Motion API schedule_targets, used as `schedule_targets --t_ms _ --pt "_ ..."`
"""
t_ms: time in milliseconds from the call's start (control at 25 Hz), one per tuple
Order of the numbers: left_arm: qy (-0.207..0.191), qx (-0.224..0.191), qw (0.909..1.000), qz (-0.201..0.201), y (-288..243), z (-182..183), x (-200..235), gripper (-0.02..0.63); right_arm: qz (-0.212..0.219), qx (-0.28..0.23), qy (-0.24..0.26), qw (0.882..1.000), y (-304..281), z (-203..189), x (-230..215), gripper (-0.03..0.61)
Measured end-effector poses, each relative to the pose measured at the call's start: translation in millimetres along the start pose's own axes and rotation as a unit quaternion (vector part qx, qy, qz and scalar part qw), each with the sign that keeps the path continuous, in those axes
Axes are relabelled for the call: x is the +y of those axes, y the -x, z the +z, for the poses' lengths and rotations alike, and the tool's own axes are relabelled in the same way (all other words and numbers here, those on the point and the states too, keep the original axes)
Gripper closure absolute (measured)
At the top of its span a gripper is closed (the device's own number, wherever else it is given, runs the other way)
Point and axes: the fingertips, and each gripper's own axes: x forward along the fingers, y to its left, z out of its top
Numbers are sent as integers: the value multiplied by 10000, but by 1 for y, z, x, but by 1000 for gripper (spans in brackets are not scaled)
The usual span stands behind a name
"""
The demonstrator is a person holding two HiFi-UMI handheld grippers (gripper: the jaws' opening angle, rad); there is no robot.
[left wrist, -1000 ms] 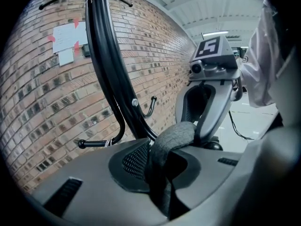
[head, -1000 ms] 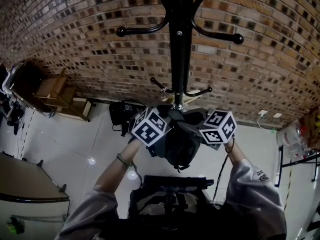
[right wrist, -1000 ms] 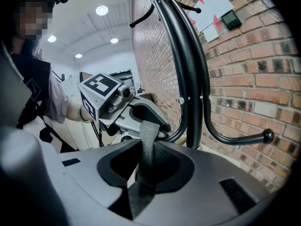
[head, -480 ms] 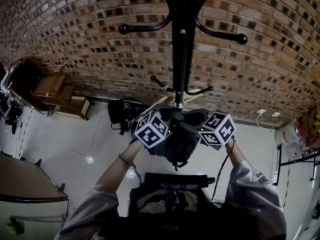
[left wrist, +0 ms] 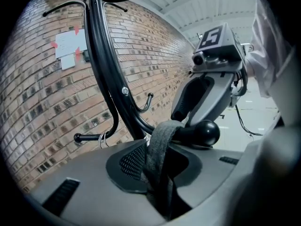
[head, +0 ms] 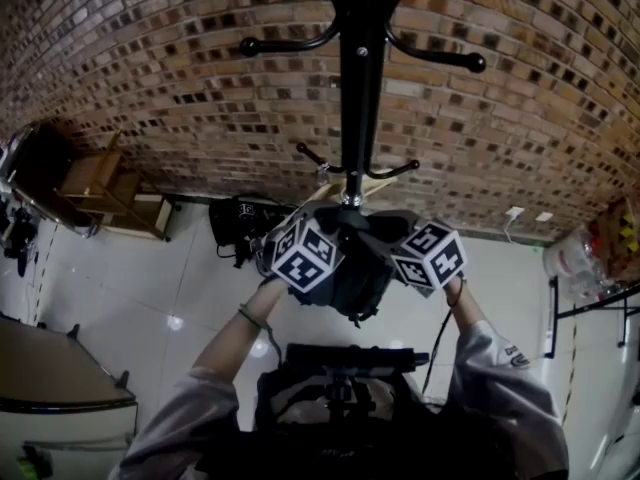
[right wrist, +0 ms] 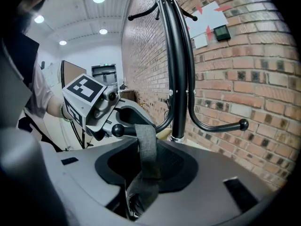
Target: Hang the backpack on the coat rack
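Head view: the backpack (head: pixel 352 278) hangs low on the black coat rack (head: pixel 360 88), with the left tongs (head: pixel 318 253) and right tongs (head: pixel 425 258) flanking it.

Left gripper view: its top loop (left wrist: pixel 157 149) sits over a ball-tipped hook (left wrist: pixel 205 133), and the tongs are opening around the pack's top.

Right gripper view: the tongs are likewise opening, the loop draped over that hook.

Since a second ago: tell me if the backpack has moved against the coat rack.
No. The backpack still hangs just under the lower hooks of the coat rack, in the same place.
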Motion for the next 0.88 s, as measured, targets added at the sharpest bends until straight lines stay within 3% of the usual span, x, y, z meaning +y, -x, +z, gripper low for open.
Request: schedule_targets --t_ms 240,600,760,880 --pt "19 49 10000 -2 5 -2 -2 520 -219 -320 -330 9987 14 9 -2 439" --pt "47 -23 9999 -146 16 -3 -10 485 -440 -315 -439 9976 19 -4 12 439" --pt "-63 -212 9996 -174 39 1 -11 488 -540 -375 -508 9965 22 -6 16 439" --pt "157 -462 9986 -203 52 4 -11 488 -602 -440 -614 9953 22 -8 20 439"
